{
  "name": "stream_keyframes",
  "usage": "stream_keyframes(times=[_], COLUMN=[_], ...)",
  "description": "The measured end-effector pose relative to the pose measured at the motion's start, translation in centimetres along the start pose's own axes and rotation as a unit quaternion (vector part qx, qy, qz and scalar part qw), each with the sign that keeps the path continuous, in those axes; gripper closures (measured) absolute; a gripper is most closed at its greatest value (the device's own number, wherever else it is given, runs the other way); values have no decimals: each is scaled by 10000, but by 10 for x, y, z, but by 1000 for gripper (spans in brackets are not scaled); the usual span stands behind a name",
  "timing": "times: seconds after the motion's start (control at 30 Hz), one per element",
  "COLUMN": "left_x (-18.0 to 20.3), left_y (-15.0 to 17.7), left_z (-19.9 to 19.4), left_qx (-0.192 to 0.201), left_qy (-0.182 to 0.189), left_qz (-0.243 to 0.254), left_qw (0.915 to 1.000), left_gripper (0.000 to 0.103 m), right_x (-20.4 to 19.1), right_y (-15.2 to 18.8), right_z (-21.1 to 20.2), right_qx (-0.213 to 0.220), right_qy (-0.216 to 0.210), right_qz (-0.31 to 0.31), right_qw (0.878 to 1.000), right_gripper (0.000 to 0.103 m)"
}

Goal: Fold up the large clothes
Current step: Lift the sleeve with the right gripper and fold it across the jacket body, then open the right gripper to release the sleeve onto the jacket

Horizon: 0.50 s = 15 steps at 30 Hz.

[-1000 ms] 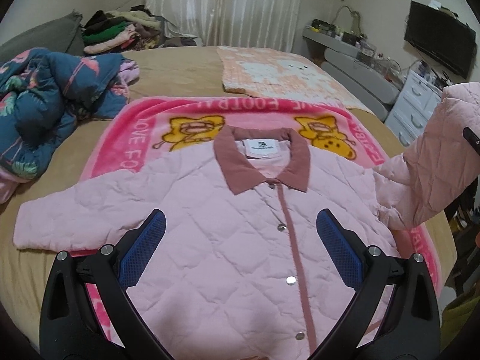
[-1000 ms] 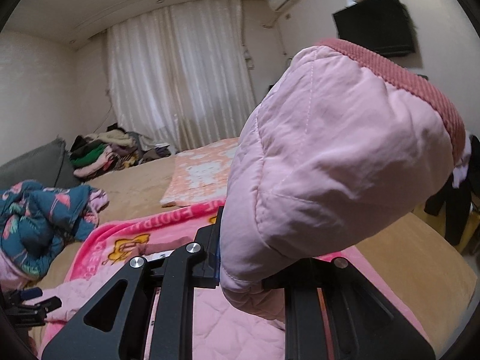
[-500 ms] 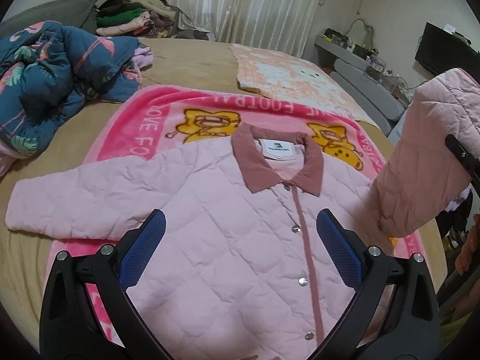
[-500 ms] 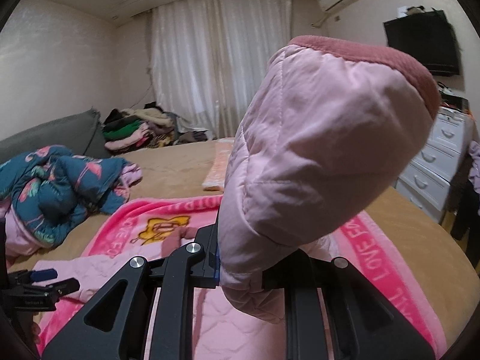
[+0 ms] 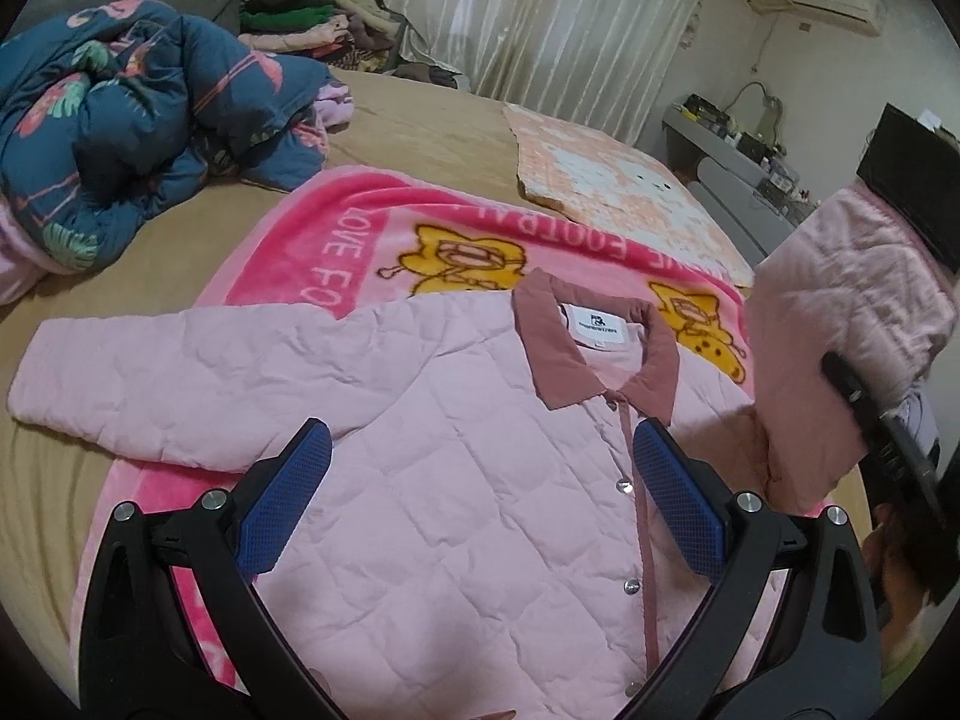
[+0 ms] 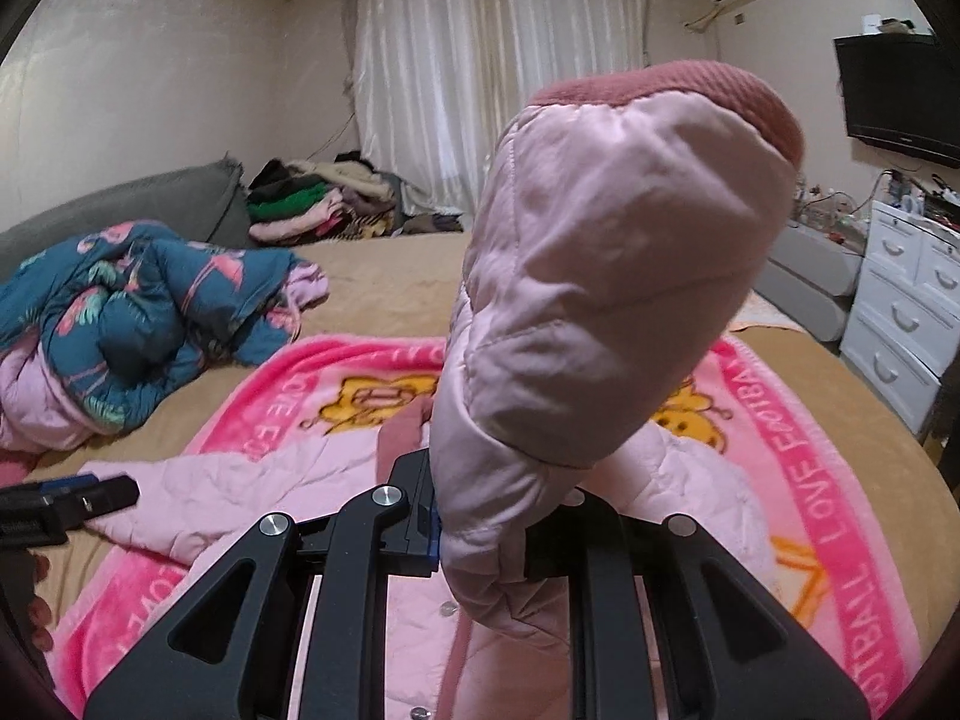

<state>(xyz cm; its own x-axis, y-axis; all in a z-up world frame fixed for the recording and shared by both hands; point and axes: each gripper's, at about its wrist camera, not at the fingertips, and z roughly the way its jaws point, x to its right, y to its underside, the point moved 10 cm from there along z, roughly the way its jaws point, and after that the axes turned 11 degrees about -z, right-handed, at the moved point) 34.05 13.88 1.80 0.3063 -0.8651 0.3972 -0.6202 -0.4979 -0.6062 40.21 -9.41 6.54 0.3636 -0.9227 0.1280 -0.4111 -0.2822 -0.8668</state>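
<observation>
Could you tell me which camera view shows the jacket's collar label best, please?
The left wrist view: the collar label faces the camera, unobstructed, inside the open collar. In the right wrist view the raised sleeve hides it.

Quilted jacket (image 5: 480, 480): pale pink padded cloth showing a faint sheen, diamond stitching puckering its surface; collar (image 5: 591, 354) and cuff (image 6: 690, 96) of dusty-rose corduroy-like ribbed cloth, matt; snaps (image 5: 625, 486) of glossy metal running toward 6 o'clock. Blanket (image 5: 360, 228): plush fleece, fuzzy and bright. Bed sheet (image 5: 420, 120): tan matt woven cloth. Left gripper (image 5: 480, 498): matt black plastic arms, pads (image 5: 678, 504) of blue knurled rubbery material, bright metal pins. Curtain (image 6: 498, 72), at 12 o'clock: sheer, lightly shining cloth. Drawer unit (image 6: 900, 300), at 3 o'clock: glossy white plastic.
</observation>
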Motion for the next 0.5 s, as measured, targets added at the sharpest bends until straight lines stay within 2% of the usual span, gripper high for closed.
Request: stream_keyframes(times=[0.23,0.4,0.5], left_x=[-23,-34,-42], left_y=[-5,-4,-2], left_z=[3,6,9], left_qx=[59,27,-25], left_qy=[29,78,153], left_qz=[-350,-466,-620], left_qw=[9994,9989,9980], left_gripper=[9,9,9], right_x=[-44,-77,-98], right_y=[28,63,87], right_z=[40,64,75], right_qx=[-386,-790,-1080], right_qy=[-257,-481,-649], right_qz=[-178,-392,-520], right_qw=[9988,9949,9907], right_gripper=[87,86,81])
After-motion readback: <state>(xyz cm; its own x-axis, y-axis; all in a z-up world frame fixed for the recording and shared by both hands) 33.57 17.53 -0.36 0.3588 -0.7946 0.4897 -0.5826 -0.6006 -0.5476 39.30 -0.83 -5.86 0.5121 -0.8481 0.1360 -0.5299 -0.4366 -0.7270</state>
